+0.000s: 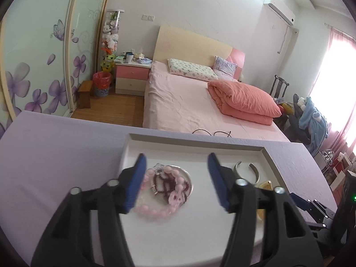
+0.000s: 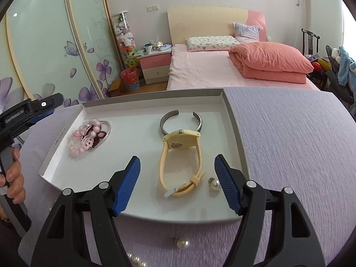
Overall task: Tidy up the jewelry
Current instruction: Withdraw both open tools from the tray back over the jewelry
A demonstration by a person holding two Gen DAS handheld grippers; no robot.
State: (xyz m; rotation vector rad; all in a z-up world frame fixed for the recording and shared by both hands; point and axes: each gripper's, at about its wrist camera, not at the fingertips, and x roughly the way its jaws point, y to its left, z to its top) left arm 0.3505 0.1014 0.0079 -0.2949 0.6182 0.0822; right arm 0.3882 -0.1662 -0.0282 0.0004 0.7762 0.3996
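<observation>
A white tray point(image 2: 235, 133) is seen on the lilac-covered counter point(image 2: 289, 146), holding a heap of pink bead bracelets point(image 1: 164, 191), a metal cuff point(image 2: 180, 120), a yellow watch point(image 2: 181, 155) and a pearl earring point(image 2: 214, 183). The left claw point(image 1: 176, 182) is held open over the beads, gripping nothing; the right claw point(image 2: 178, 183) is spread wide around the watch strap, untouching. Small print along the tray's left wall cannot be read.

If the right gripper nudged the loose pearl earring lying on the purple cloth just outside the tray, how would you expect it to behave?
The white pearl earring looks round and glossy, so it would probably roll, though its small metal post may make it wobble and stop. The textured purple cloth should slow it. It seems small and smooth, so the open right gripper might let it slip.
</observation>
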